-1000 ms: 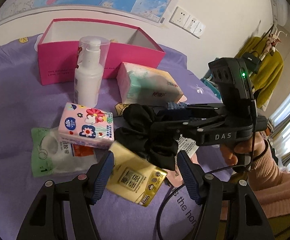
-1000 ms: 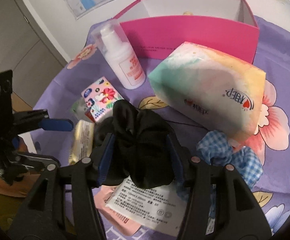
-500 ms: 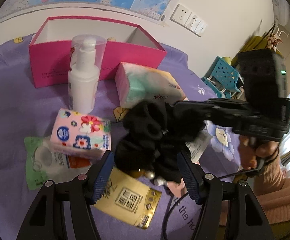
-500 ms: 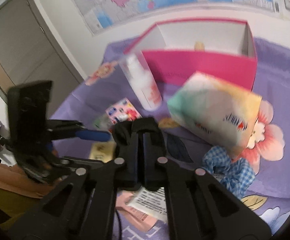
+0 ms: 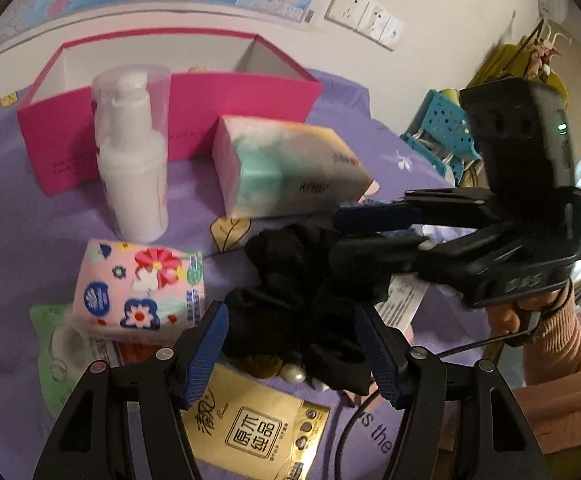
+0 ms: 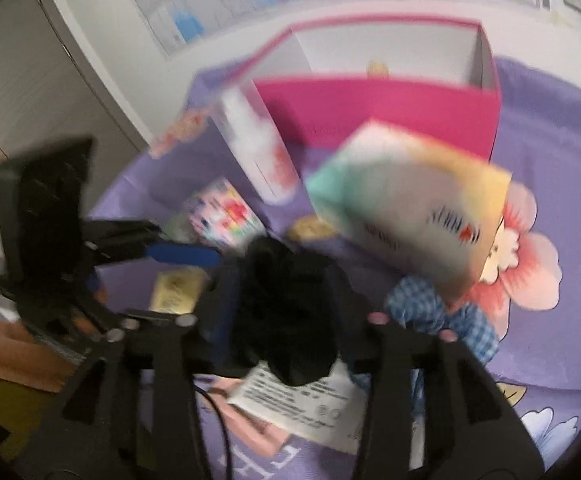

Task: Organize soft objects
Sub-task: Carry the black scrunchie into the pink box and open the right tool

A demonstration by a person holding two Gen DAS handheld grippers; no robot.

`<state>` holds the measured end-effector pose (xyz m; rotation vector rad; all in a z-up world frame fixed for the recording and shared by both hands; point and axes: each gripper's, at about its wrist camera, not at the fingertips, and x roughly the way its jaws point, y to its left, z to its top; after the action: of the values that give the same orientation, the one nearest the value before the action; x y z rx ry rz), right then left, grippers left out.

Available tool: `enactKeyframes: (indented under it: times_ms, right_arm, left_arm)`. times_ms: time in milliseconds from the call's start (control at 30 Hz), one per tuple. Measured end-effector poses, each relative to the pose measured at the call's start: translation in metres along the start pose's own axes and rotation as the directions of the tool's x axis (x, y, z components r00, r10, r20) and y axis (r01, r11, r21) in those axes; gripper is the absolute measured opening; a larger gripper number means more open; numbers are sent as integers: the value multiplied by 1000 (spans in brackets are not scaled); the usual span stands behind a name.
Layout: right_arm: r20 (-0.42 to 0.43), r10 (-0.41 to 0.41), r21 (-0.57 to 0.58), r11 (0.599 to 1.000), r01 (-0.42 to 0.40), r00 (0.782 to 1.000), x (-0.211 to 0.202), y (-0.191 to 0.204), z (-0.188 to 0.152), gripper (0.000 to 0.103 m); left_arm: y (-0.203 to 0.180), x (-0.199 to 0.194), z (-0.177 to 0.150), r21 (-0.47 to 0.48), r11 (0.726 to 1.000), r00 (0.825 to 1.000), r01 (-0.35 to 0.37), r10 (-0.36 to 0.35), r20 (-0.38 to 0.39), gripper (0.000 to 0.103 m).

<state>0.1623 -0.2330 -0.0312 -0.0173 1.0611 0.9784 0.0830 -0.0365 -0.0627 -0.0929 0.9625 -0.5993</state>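
black scrunchie (image 5: 310,292), tissue pack (image 5: 290,168) behind, apparently apart

You have a black scrunchie (image 5: 302,280) over a purple, flower-printed cloth (image 5: 22,240). Behind it stands a hot-pink box (image 5: 194,96), white inside, and a white bottle (image 5: 132,176). The small pack (image 5: 138,284) is pink with red and white flowers; another scrunchie (image 6: 446,320) is blue-and-white gingham; the flat packet (image 5: 250,428) is yellow.
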Motion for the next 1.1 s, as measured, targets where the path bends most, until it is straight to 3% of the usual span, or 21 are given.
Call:
enactKeyframes:
  times_ms: [133,167,200,300,500,667,733,1100]
  right_arm:
    - [-43,7,18,1000,-6,999,20,-5,-5,54]
    - [-41,12,15,1000,-11,999,22,-5,-5,47]
    - [-40,26,1,1000,-26,999,22,-3,-5,28]
    - [-25,43,-20,999,-43,999,16,3,-5,13]
    - [59,95,-55,994,-91,994,-15,18,-1,7]
    - [154,112,-80,992,-100,982,-46,28,13,7]
    - [181,105,-85,992,-90,978,-54,28,19,7]
    - [327,63,-93,995,-34,943,-93,8,78,7]
  left_arm:
    - [3,2,-3,-10,1000,1000,-5,5,-9,67]
    - [4,2,-3,-12,1000,1000,-4,4,-10,67]
    - [3,2,-3,-12,1000,1000,-5,5,-11,67]
    - [2,4,-4,-10,1000,1000,-8,8,-14,67]
    - [-14,0,8,28,999,999,21,-22,34,65]
    - [-29,-11,28,76,995,994,58,-65,92,44]
    - [-35,-17,38,95,994,991,55,-66,120,42]
    - [-43,-34,115,152,987,974,-52,16,227,41]
